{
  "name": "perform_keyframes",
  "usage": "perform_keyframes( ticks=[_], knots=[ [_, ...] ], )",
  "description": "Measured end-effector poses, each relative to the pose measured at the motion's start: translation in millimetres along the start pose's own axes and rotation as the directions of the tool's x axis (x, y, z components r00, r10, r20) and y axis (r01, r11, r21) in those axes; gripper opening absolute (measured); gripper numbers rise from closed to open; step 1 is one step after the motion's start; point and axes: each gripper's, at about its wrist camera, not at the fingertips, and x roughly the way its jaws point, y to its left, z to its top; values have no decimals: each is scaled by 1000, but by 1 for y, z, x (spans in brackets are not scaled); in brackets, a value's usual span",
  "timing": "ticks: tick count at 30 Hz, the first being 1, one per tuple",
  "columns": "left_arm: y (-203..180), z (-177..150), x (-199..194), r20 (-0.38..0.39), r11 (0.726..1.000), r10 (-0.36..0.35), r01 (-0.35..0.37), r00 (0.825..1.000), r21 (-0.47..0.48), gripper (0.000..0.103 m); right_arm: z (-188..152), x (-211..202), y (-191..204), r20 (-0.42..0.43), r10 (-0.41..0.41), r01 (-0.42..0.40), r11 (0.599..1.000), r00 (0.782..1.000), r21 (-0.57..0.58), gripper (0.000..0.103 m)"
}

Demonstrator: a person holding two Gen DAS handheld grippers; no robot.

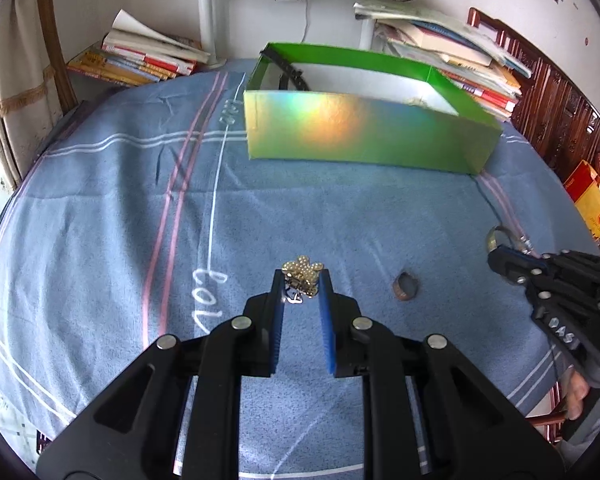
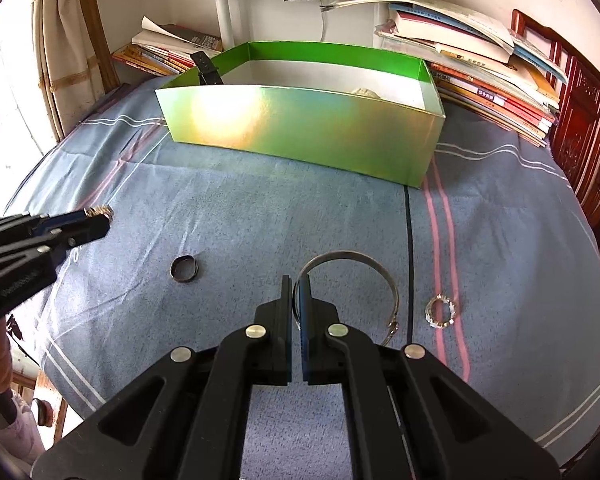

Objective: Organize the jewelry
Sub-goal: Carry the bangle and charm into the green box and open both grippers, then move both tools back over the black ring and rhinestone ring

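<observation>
My left gripper is shut on a gold beaded jewelry piece, held over the blue cloth; it also shows in the right wrist view. My right gripper is shut on a silver bangle whose open loop arcs to the right of the fingers. A dark ring lies on the cloth between the grippers, also in the left wrist view. A small sparkly ring lies right of the bangle. The shiny green box stands open at the back, with a black strap over its left wall.
A blue striped cloth covers the table. Stacks of books lie behind the box on the right and more books on the left. A white stand rises behind. A wooden chair back is at the right.
</observation>
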Motion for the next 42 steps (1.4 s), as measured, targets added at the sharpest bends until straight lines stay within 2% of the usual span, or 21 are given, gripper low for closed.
perform_keyframes(
  ticks=[5,7,9,11,15,19,22,25,26,27,29,31,33,34,35,39,42],
  knots=[
    [-8,32,-14,70,999,-9,7,998,39,17,38,-27,-7,118,10,-8,1000,993,-16,4],
    [-12,53,-17,106,998,-24,19,994,52,17,61,-38,-14,178,8,-6,1000,984,-14,4],
    [-15,75,-15,124,998,-31,24,992,59,17,88,-37,-21,199,15,-11,1000,980,-21,4],
    [-21,105,-8,140,996,-50,39,989,78,17,112,-27,-28,193,18,-15,1000,981,-20,4],
    [-35,155,24,136,995,-34,21,990,100,17,149,14,-38,135,-48,52,998,990,-20,4],
    [-44,186,72,57,995,-23,17,998,97,17,158,49,-54,54,-34,34,999,998,15,4],
    [-49,191,102,5,995,-6,5,1000,100,17,153,65,-55,26,-30,30,1000,999,9,6],
    [-52,192,122,-30,995,-12,15,999,98,18,149,72,-52,22,-63,64,998,998,-21,12],
    [-52,192,125,-31,995,-13,16,999,95,21,148,68,-51,29,-61,62,998,998,-27,15],
    [-52,192,125,-29,995,-16,18,999,96,26,146,63,-51,40,-55,56,998,998,-27,18],
    [-53,190,118,-3,994,-16,16,1000,109,44,143,45,-52,78,-43,45,999,996,-18,24],
    [-51,186,102,38,993,-1,-3,999,117,49,136,26,-54,116,-27,27,1000,993,-3,40],
    [-46,179,82,67,994,-9,2,998,107,58,124,6,-58,141,-20,18,1000,990,14,46],
    [-42,172,71,80,995,-4,-3,997,95,68,111,-4,-61,144,-27,24,999,989,21,48],
    [-39,165,63,88,996,7,-14,996,87,72,101,-11,-65,143,-38,34,999,989,25,49],
    [-34,113,36,94,992,69,-78,993,98,78,50,-23,-82,86,-86,80,994,993,73,50],
    [-38,65,26,68,988,87,-95,994,122,81,14,-24,-93,26,-80,76,989,996,125,50]
  ],
)
